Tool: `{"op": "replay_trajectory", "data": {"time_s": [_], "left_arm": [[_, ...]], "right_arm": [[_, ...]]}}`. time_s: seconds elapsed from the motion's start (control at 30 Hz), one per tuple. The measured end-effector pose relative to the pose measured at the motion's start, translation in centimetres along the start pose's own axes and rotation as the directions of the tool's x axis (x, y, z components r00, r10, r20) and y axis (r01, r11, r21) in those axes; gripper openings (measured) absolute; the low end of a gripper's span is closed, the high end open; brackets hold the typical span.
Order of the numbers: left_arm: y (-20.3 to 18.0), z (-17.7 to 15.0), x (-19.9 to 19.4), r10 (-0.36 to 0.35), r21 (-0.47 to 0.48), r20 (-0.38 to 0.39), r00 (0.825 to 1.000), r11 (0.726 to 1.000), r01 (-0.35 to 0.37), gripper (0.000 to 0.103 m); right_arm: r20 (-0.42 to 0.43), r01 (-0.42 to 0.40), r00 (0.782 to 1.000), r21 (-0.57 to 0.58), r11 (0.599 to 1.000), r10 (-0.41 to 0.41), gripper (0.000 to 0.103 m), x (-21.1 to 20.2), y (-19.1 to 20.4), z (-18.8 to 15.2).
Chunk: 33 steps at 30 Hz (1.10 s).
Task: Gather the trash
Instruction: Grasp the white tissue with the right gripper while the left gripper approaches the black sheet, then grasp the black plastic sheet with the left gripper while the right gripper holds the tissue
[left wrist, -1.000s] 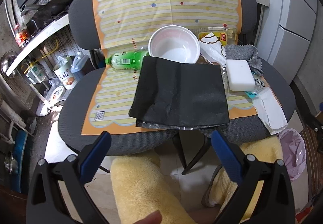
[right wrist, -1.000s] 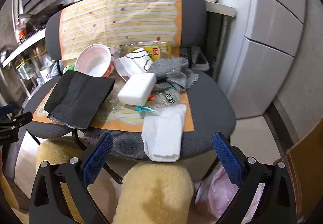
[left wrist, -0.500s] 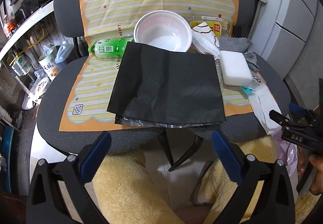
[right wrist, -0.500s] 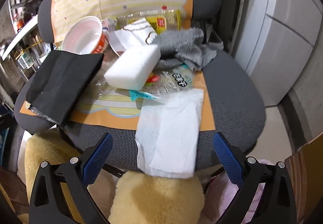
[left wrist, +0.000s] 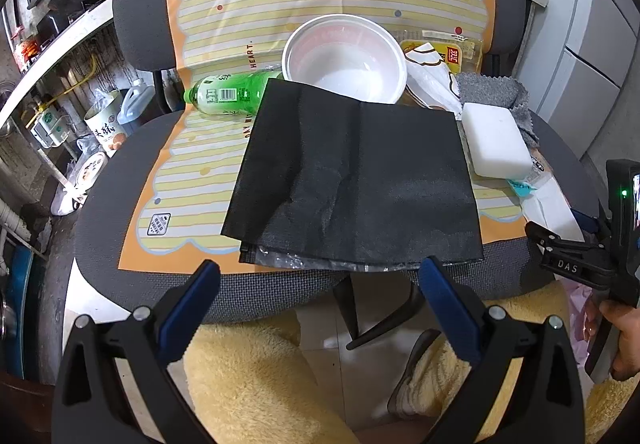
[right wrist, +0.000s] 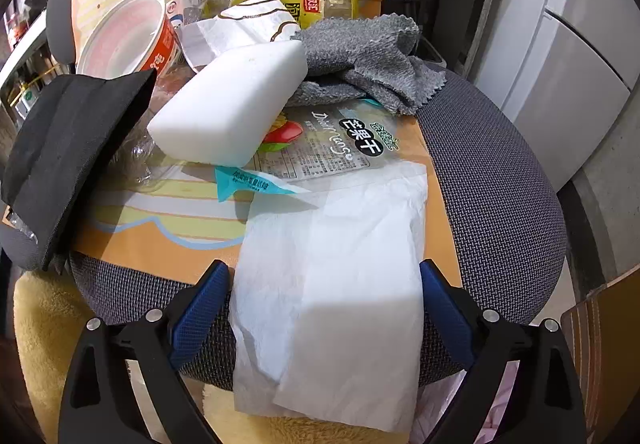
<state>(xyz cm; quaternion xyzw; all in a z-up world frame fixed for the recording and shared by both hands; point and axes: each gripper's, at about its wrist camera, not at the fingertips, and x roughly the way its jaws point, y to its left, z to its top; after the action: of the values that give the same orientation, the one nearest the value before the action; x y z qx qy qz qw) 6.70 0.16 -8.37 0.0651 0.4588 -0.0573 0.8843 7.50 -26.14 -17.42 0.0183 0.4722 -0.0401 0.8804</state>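
Note:
Trash lies on a striped mat (left wrist: 192,172) spread over a grey office chair. A white paper tissue (right wrist: 332,284) hangs over the seat's front edge. My right gripper (right wrist: 324,272) straddles it with jaws wide and closing, and the pads do not press on it. My left gripper (left wrist: 319,268) stands open just before the near edge of a flat black bag (left wrist: 356,180). Behind the bag are a white bowl (left wrist: 344,56) and a green bottle (left wrist: 228,94) on its side. A white foam block (right wrist: 228,108) rests on a clear snack wrapper (right wrist: 336,148).
A grey cloth (right wrist: 360,56) and a yellow wrapper (right wrist: 316,0) sit at the back of the seat. A pink bag (left wrist: 580,308) hangs low at the right of the chair. Fluffy yellow legs (left wrist: 248,376) are under both grippers. White cabinets (right wrist: 580,64) stand to the right.
Both grippers came down and closer to the seat. The right one moved forward until the tissue lay between its fingers, and it now shows at the right edge of the left wrist view.

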Motion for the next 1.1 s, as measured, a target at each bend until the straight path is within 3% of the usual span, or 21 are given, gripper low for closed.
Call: {"op": "replay_trajectory", "data": {"time_s": [0.07,0.17,0.23,0.3,0.33,0.37,0.5,0.6,0.77,0.87,0.97,1.0,1.07,1.1], "left_arm": [[0.3,0.0,-0.1,-0.007,-0.01,0.001,1.0,1.0,0.007,0.097],[0.4,-0.2,-0.2,0.004,-0.007,0.006,1.0,1.0,-0.004,0.097],[0.4,-0.3,-0.2,0.012,-0.006,0.008,1.0,1.0,-0.012,0.097],[0.3,-0.6,-0.3,0.014,0.0,-0.004,1.0,1.0,-0.014,0.097],[0.2,-0.7,-0.3,0.013,0.006,-0.019,1.0,1.0,-0.013,0.097],[0.2,-0.8,-0.2,0.01,0.011,-0.031,0.999,1.0,-0.009,0.097],[0.8,-1.4,-0.9,0.027,0.0,-0.024,0.999,1.0,-0.027,0.097],[1.8,-1.5,-1.8,0.024,-0.039,0.008,1.0,0.999,-0.024,0.097],[2.6,-1.0,-2.3,0.062,-0.045,0.047,0.997,0.997,-0.06,0.097],[4.1,-0.2,-1.7,0.086,-0.083,0.073,0.994,0.993,-0.08,0.097],[5.7,0.4,0.0,0.109,-0.121,0.055,0.993,0.987,-0.101,0.096],[6.0,0.5,0.4,0.105,-0.122,0.05,0.993,0.988,-0.098,0.093],[6.4,0.6,1.8,0.063,-0.119,0.018,0.998,0.991,-0.06,0.074],[6.5,0.7,2.4,0.021,-0.118,0.005,1.0,0.993,-0.02,0.071]], "right_arm": [[-0.004,-0.004,1.0,0.004,1.0,0.004,0.086,-0.4,-0.2,-0.3],[0.003,-0.003,1.0,0.005,1.0,0.003,0.062,-1.2,-0.5,-0.7],[0.003,-0.003,1.0,0.01,1.0,0.003,0.052,-1.5,-0.8,-0.9],[0.006,-0.015,1.0,0.034,0.999,0.015,0.032,-1.9,-1.2,-1.0],[0.007,-0.022,1.0,0.048,0.999,0.021,0.015,-2.0,-1.4,-1.0],[0.016,-0.026,1.0,0.061,0.998,0.025,0.005,-2.3,-1.5,-1.1],[0.073,-0.049,0.996,0.073,0.996,0.044,0.004,-5.0,-1.9,-1.9],[0.161,-0.055,0.986,0.109,0.993,0.037,0.004,-8.6,-2.8,-2.0],[0.339,-0.069,0.941,0.138,0.988,0.018,0.004,-14.9,-3.7,-1.8],[0.351,-0.075,0.936,0.094,0.993,0.037,0.004,-15.1,-2.6,-1.7],[0.316,-0.1,0.945,0.036,0.994,0.083,0.004,-13.4,-0.9,-1.8],[0.298,-0.118,0.949,0.026,0.993,0.105,0.004,-12.6,-0.5,-1.7],[0.27,-0.138,0.954,0.019,0.99,0.128,0.005,-11.5,0.5,-1.5],[0.257,-0.147,0.956,0.014,0.989,0.139,0.005,-10.9,0.8,-1.4]]}}
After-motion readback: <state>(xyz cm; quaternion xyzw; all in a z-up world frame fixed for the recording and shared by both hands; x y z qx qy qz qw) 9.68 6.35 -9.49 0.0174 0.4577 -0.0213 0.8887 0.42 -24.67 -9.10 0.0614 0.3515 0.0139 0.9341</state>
